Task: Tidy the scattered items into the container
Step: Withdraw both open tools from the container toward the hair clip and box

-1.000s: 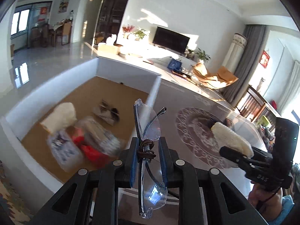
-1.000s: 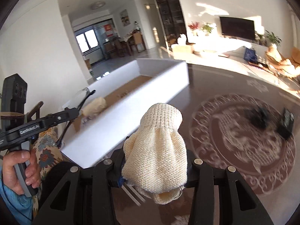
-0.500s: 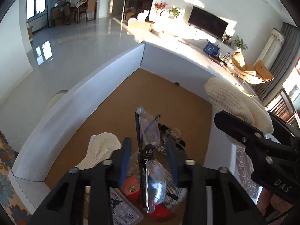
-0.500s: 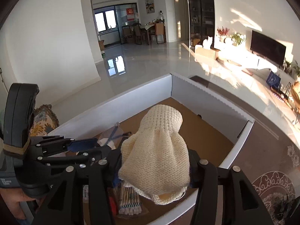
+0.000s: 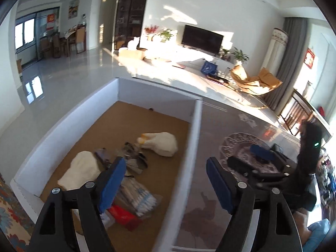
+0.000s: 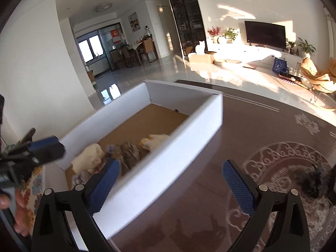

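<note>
Both tools were empty at this moment: the left gripper [image 5: 166, 180] had its blue-padded fingers [image 5: 111, 180] spread wide with nothing between them, hanging over the near right wall of the white, brown-floored cardboard box [image 5: 195, 138], and the right gripper [image 6: 170, 184] was splayed just as wide, bare too, over the dark brown tabletop [image 6: 241, 130] outside that same wall. Just beyond the left pads, inside the box, lay the tidied things: a clear crinkled plastic packet [image 5: 136, 197] beside a red wrapper [image 5: 124, 216], then a cream knitted piece [image 5: 82, 172] to the left, a dark striped bundle [image 5: 134, 159] in the middle, and farther in, a second cream knitted pouch [image 5: 161, 145] close to the right wall. So where was the work left? Out to the right! In the right wrist view a dark fuzzy object [image 6: 313, 180] sat on the pale ornamental medallion [image 6: 279, 168] of the tabletop, well clear of the box and off to the right of the right fingers. It was too blurred to name, and its long axis could not be told. The right gripper looked much the nearer tool; the box wall stood between the left gripper and that item. My call: the next reach would swing rightward, away from the box, and the right hand was the one placed for it.
</note>
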Action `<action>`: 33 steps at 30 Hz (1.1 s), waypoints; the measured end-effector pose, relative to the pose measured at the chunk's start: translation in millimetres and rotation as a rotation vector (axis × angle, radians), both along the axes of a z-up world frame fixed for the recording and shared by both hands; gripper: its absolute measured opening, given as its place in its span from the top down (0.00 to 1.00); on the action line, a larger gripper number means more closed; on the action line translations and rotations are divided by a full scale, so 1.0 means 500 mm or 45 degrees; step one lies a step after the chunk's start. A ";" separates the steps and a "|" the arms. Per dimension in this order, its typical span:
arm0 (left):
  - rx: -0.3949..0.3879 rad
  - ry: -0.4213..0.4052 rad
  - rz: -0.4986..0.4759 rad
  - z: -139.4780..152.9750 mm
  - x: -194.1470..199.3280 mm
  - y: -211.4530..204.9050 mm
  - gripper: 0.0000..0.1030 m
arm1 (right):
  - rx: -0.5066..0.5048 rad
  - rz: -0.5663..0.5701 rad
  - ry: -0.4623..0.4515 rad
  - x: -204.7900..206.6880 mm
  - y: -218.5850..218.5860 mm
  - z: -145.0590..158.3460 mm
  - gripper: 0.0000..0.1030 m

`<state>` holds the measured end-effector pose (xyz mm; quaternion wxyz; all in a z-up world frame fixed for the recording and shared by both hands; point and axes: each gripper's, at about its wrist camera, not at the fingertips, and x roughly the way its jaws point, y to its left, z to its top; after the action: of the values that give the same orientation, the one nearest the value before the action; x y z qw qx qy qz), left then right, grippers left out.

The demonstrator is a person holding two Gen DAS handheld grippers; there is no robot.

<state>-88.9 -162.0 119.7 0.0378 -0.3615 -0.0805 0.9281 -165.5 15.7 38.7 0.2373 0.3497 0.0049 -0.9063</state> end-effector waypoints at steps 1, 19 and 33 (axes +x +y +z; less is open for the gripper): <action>0.023 0.008 -0.049 -0.001 0.018 0.039 0.04 | 0.062 -0.036 0.006 0.020 0.044 -0.019 0.04; -0.137 -0.126 -0.278 -0.309 0.045 0.384 0.00 | 0.447 -0.457 -0.145 0.234 0.455 -0.215 0.04; -0.011 -0.228 -0.170 -0.351 -0.009 0.373 0.00 | 0.294 -0.513 -0.258 0.204 0.475 -0.232 0.00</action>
<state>-93.4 24.5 -55.6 0.0907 -0.4476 -0.0553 0.8879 -63.5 253.1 -77.2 0.0099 0.4574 0.0146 -0.8891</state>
